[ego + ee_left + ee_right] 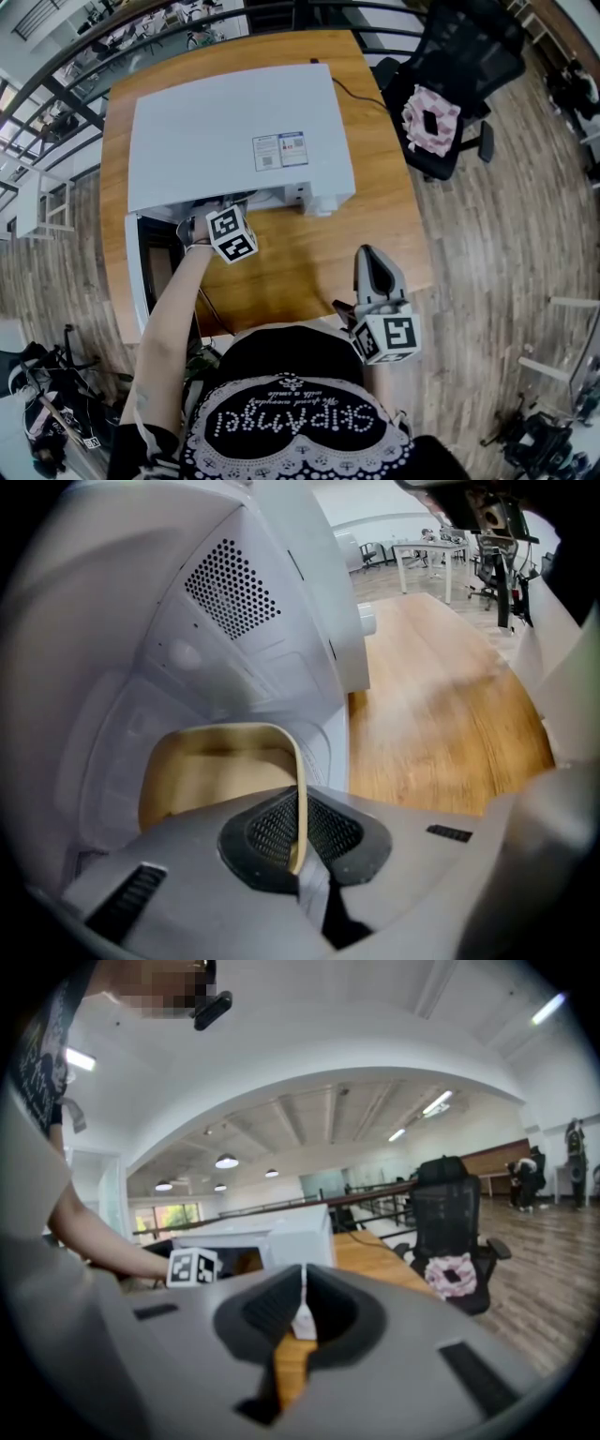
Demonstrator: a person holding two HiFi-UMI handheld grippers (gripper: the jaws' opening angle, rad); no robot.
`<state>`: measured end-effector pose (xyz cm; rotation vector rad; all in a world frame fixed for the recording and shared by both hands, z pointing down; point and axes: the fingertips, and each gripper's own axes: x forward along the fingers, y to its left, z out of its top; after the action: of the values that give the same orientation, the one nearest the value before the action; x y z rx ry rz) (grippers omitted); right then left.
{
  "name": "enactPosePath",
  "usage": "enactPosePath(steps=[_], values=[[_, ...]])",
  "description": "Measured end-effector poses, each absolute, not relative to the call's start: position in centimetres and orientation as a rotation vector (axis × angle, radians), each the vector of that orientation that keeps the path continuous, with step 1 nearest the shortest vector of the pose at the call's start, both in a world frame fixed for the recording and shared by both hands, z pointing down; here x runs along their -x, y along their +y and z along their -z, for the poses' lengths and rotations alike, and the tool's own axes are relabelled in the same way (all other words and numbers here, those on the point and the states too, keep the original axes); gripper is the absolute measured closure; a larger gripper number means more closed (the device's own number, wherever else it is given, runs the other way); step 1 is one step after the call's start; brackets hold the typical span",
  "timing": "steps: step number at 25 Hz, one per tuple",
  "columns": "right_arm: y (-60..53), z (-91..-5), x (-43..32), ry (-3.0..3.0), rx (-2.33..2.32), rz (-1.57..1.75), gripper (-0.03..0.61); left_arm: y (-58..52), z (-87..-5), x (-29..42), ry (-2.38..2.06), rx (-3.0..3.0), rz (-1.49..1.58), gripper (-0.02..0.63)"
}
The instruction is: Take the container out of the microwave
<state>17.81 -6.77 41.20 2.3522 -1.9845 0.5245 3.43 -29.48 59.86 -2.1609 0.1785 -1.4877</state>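
Your left claw (300, 847) is clamped shut on the thin side wall of the tan container (211, 780), with a pad on each side just under the rim. The container is inside the cavity of the white microwave (234, 131). The claw reaches in past the open door (137, 272), which hangs out on the left.

Your right claw (302, 1299) has its jaws together with nothing between them. It's near the front edge of the wooden table (384, 187), well apart from the microwave and pointing roughly toward it.

As for writing, there's a sticker (279, 150) on top of the microwave with blue and red bits, but the print is too small to read. Your black shirt (291, 370) has white lettering that looks like "SkipAngel". I can't make out the smaller line next to it.
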Motion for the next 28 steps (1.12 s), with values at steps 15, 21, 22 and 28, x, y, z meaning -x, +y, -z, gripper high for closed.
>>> enactPosePath(steps=[15, 21, 22, 28], values=[[-6.3, -40.7, -18.5, -1.976, -2.354, -0.509, 0.543, -28.2, -58.4, -2.9, 0.150, 2.154, 1.503, 0.586], [-6.0, -40.3, -19.2, -1.980, -2.345, -0.490, 0.543, -27.3, -56.9, -1.9, 0.171, 2.156, 1.486, 0.586], [-5.9, -40.3, -19.4, -1.980, -2.344, -0.486, 0.543, -27.0, -56.7, -1.8, 0.171, 2.159, 1.485, 0.586], [-5.3, -40.1, -20.3, -1.979, -2.345, -0.472, 0.543, -25.5, -56.4, -0.4, 0.194, 2.157, 1.497, 0.586]])
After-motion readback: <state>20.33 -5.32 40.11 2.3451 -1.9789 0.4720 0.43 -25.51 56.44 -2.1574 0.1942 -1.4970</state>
